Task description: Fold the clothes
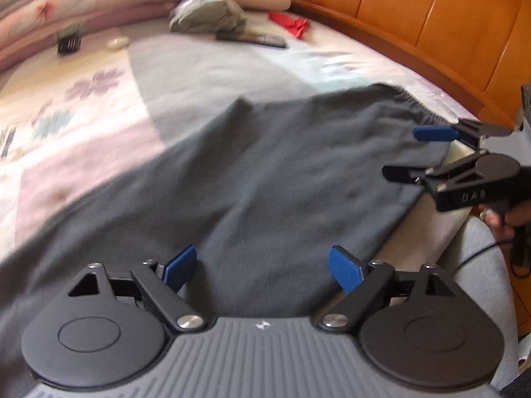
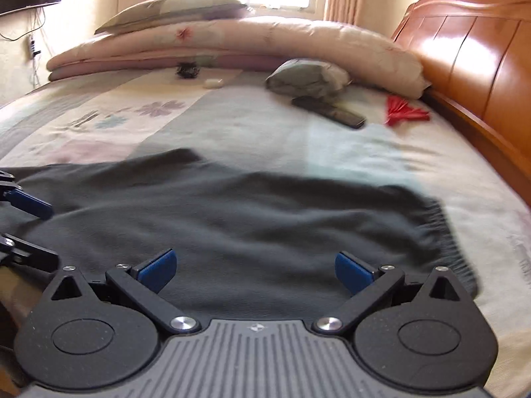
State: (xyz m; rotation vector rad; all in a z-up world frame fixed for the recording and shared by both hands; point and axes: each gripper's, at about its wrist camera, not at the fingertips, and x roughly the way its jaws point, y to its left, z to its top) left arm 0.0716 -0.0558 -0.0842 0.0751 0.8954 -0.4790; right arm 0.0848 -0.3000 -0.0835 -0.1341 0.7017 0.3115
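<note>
In the left wrist view, the left gripper (image 1: 262,267) stood wide apart at lower centre, holding nothing. The dark grey fleece trousers (image 1: 265,165) lay spread mid-frame on the bedsheet (image 1: 83,116), soft and limp; the elastic waistband (image 2: 444,232) probably offered grip. At right, the right gripper (image 1: 401,152) gaped empty.

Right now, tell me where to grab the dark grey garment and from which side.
Probably take the dark grey garment at its gathered elastic edge, near corner, coming in low from the near bed edge. That ribbed band is thicker than the flat cloth, and the open right gripper already sits close; the left gripper is open too.
</note>
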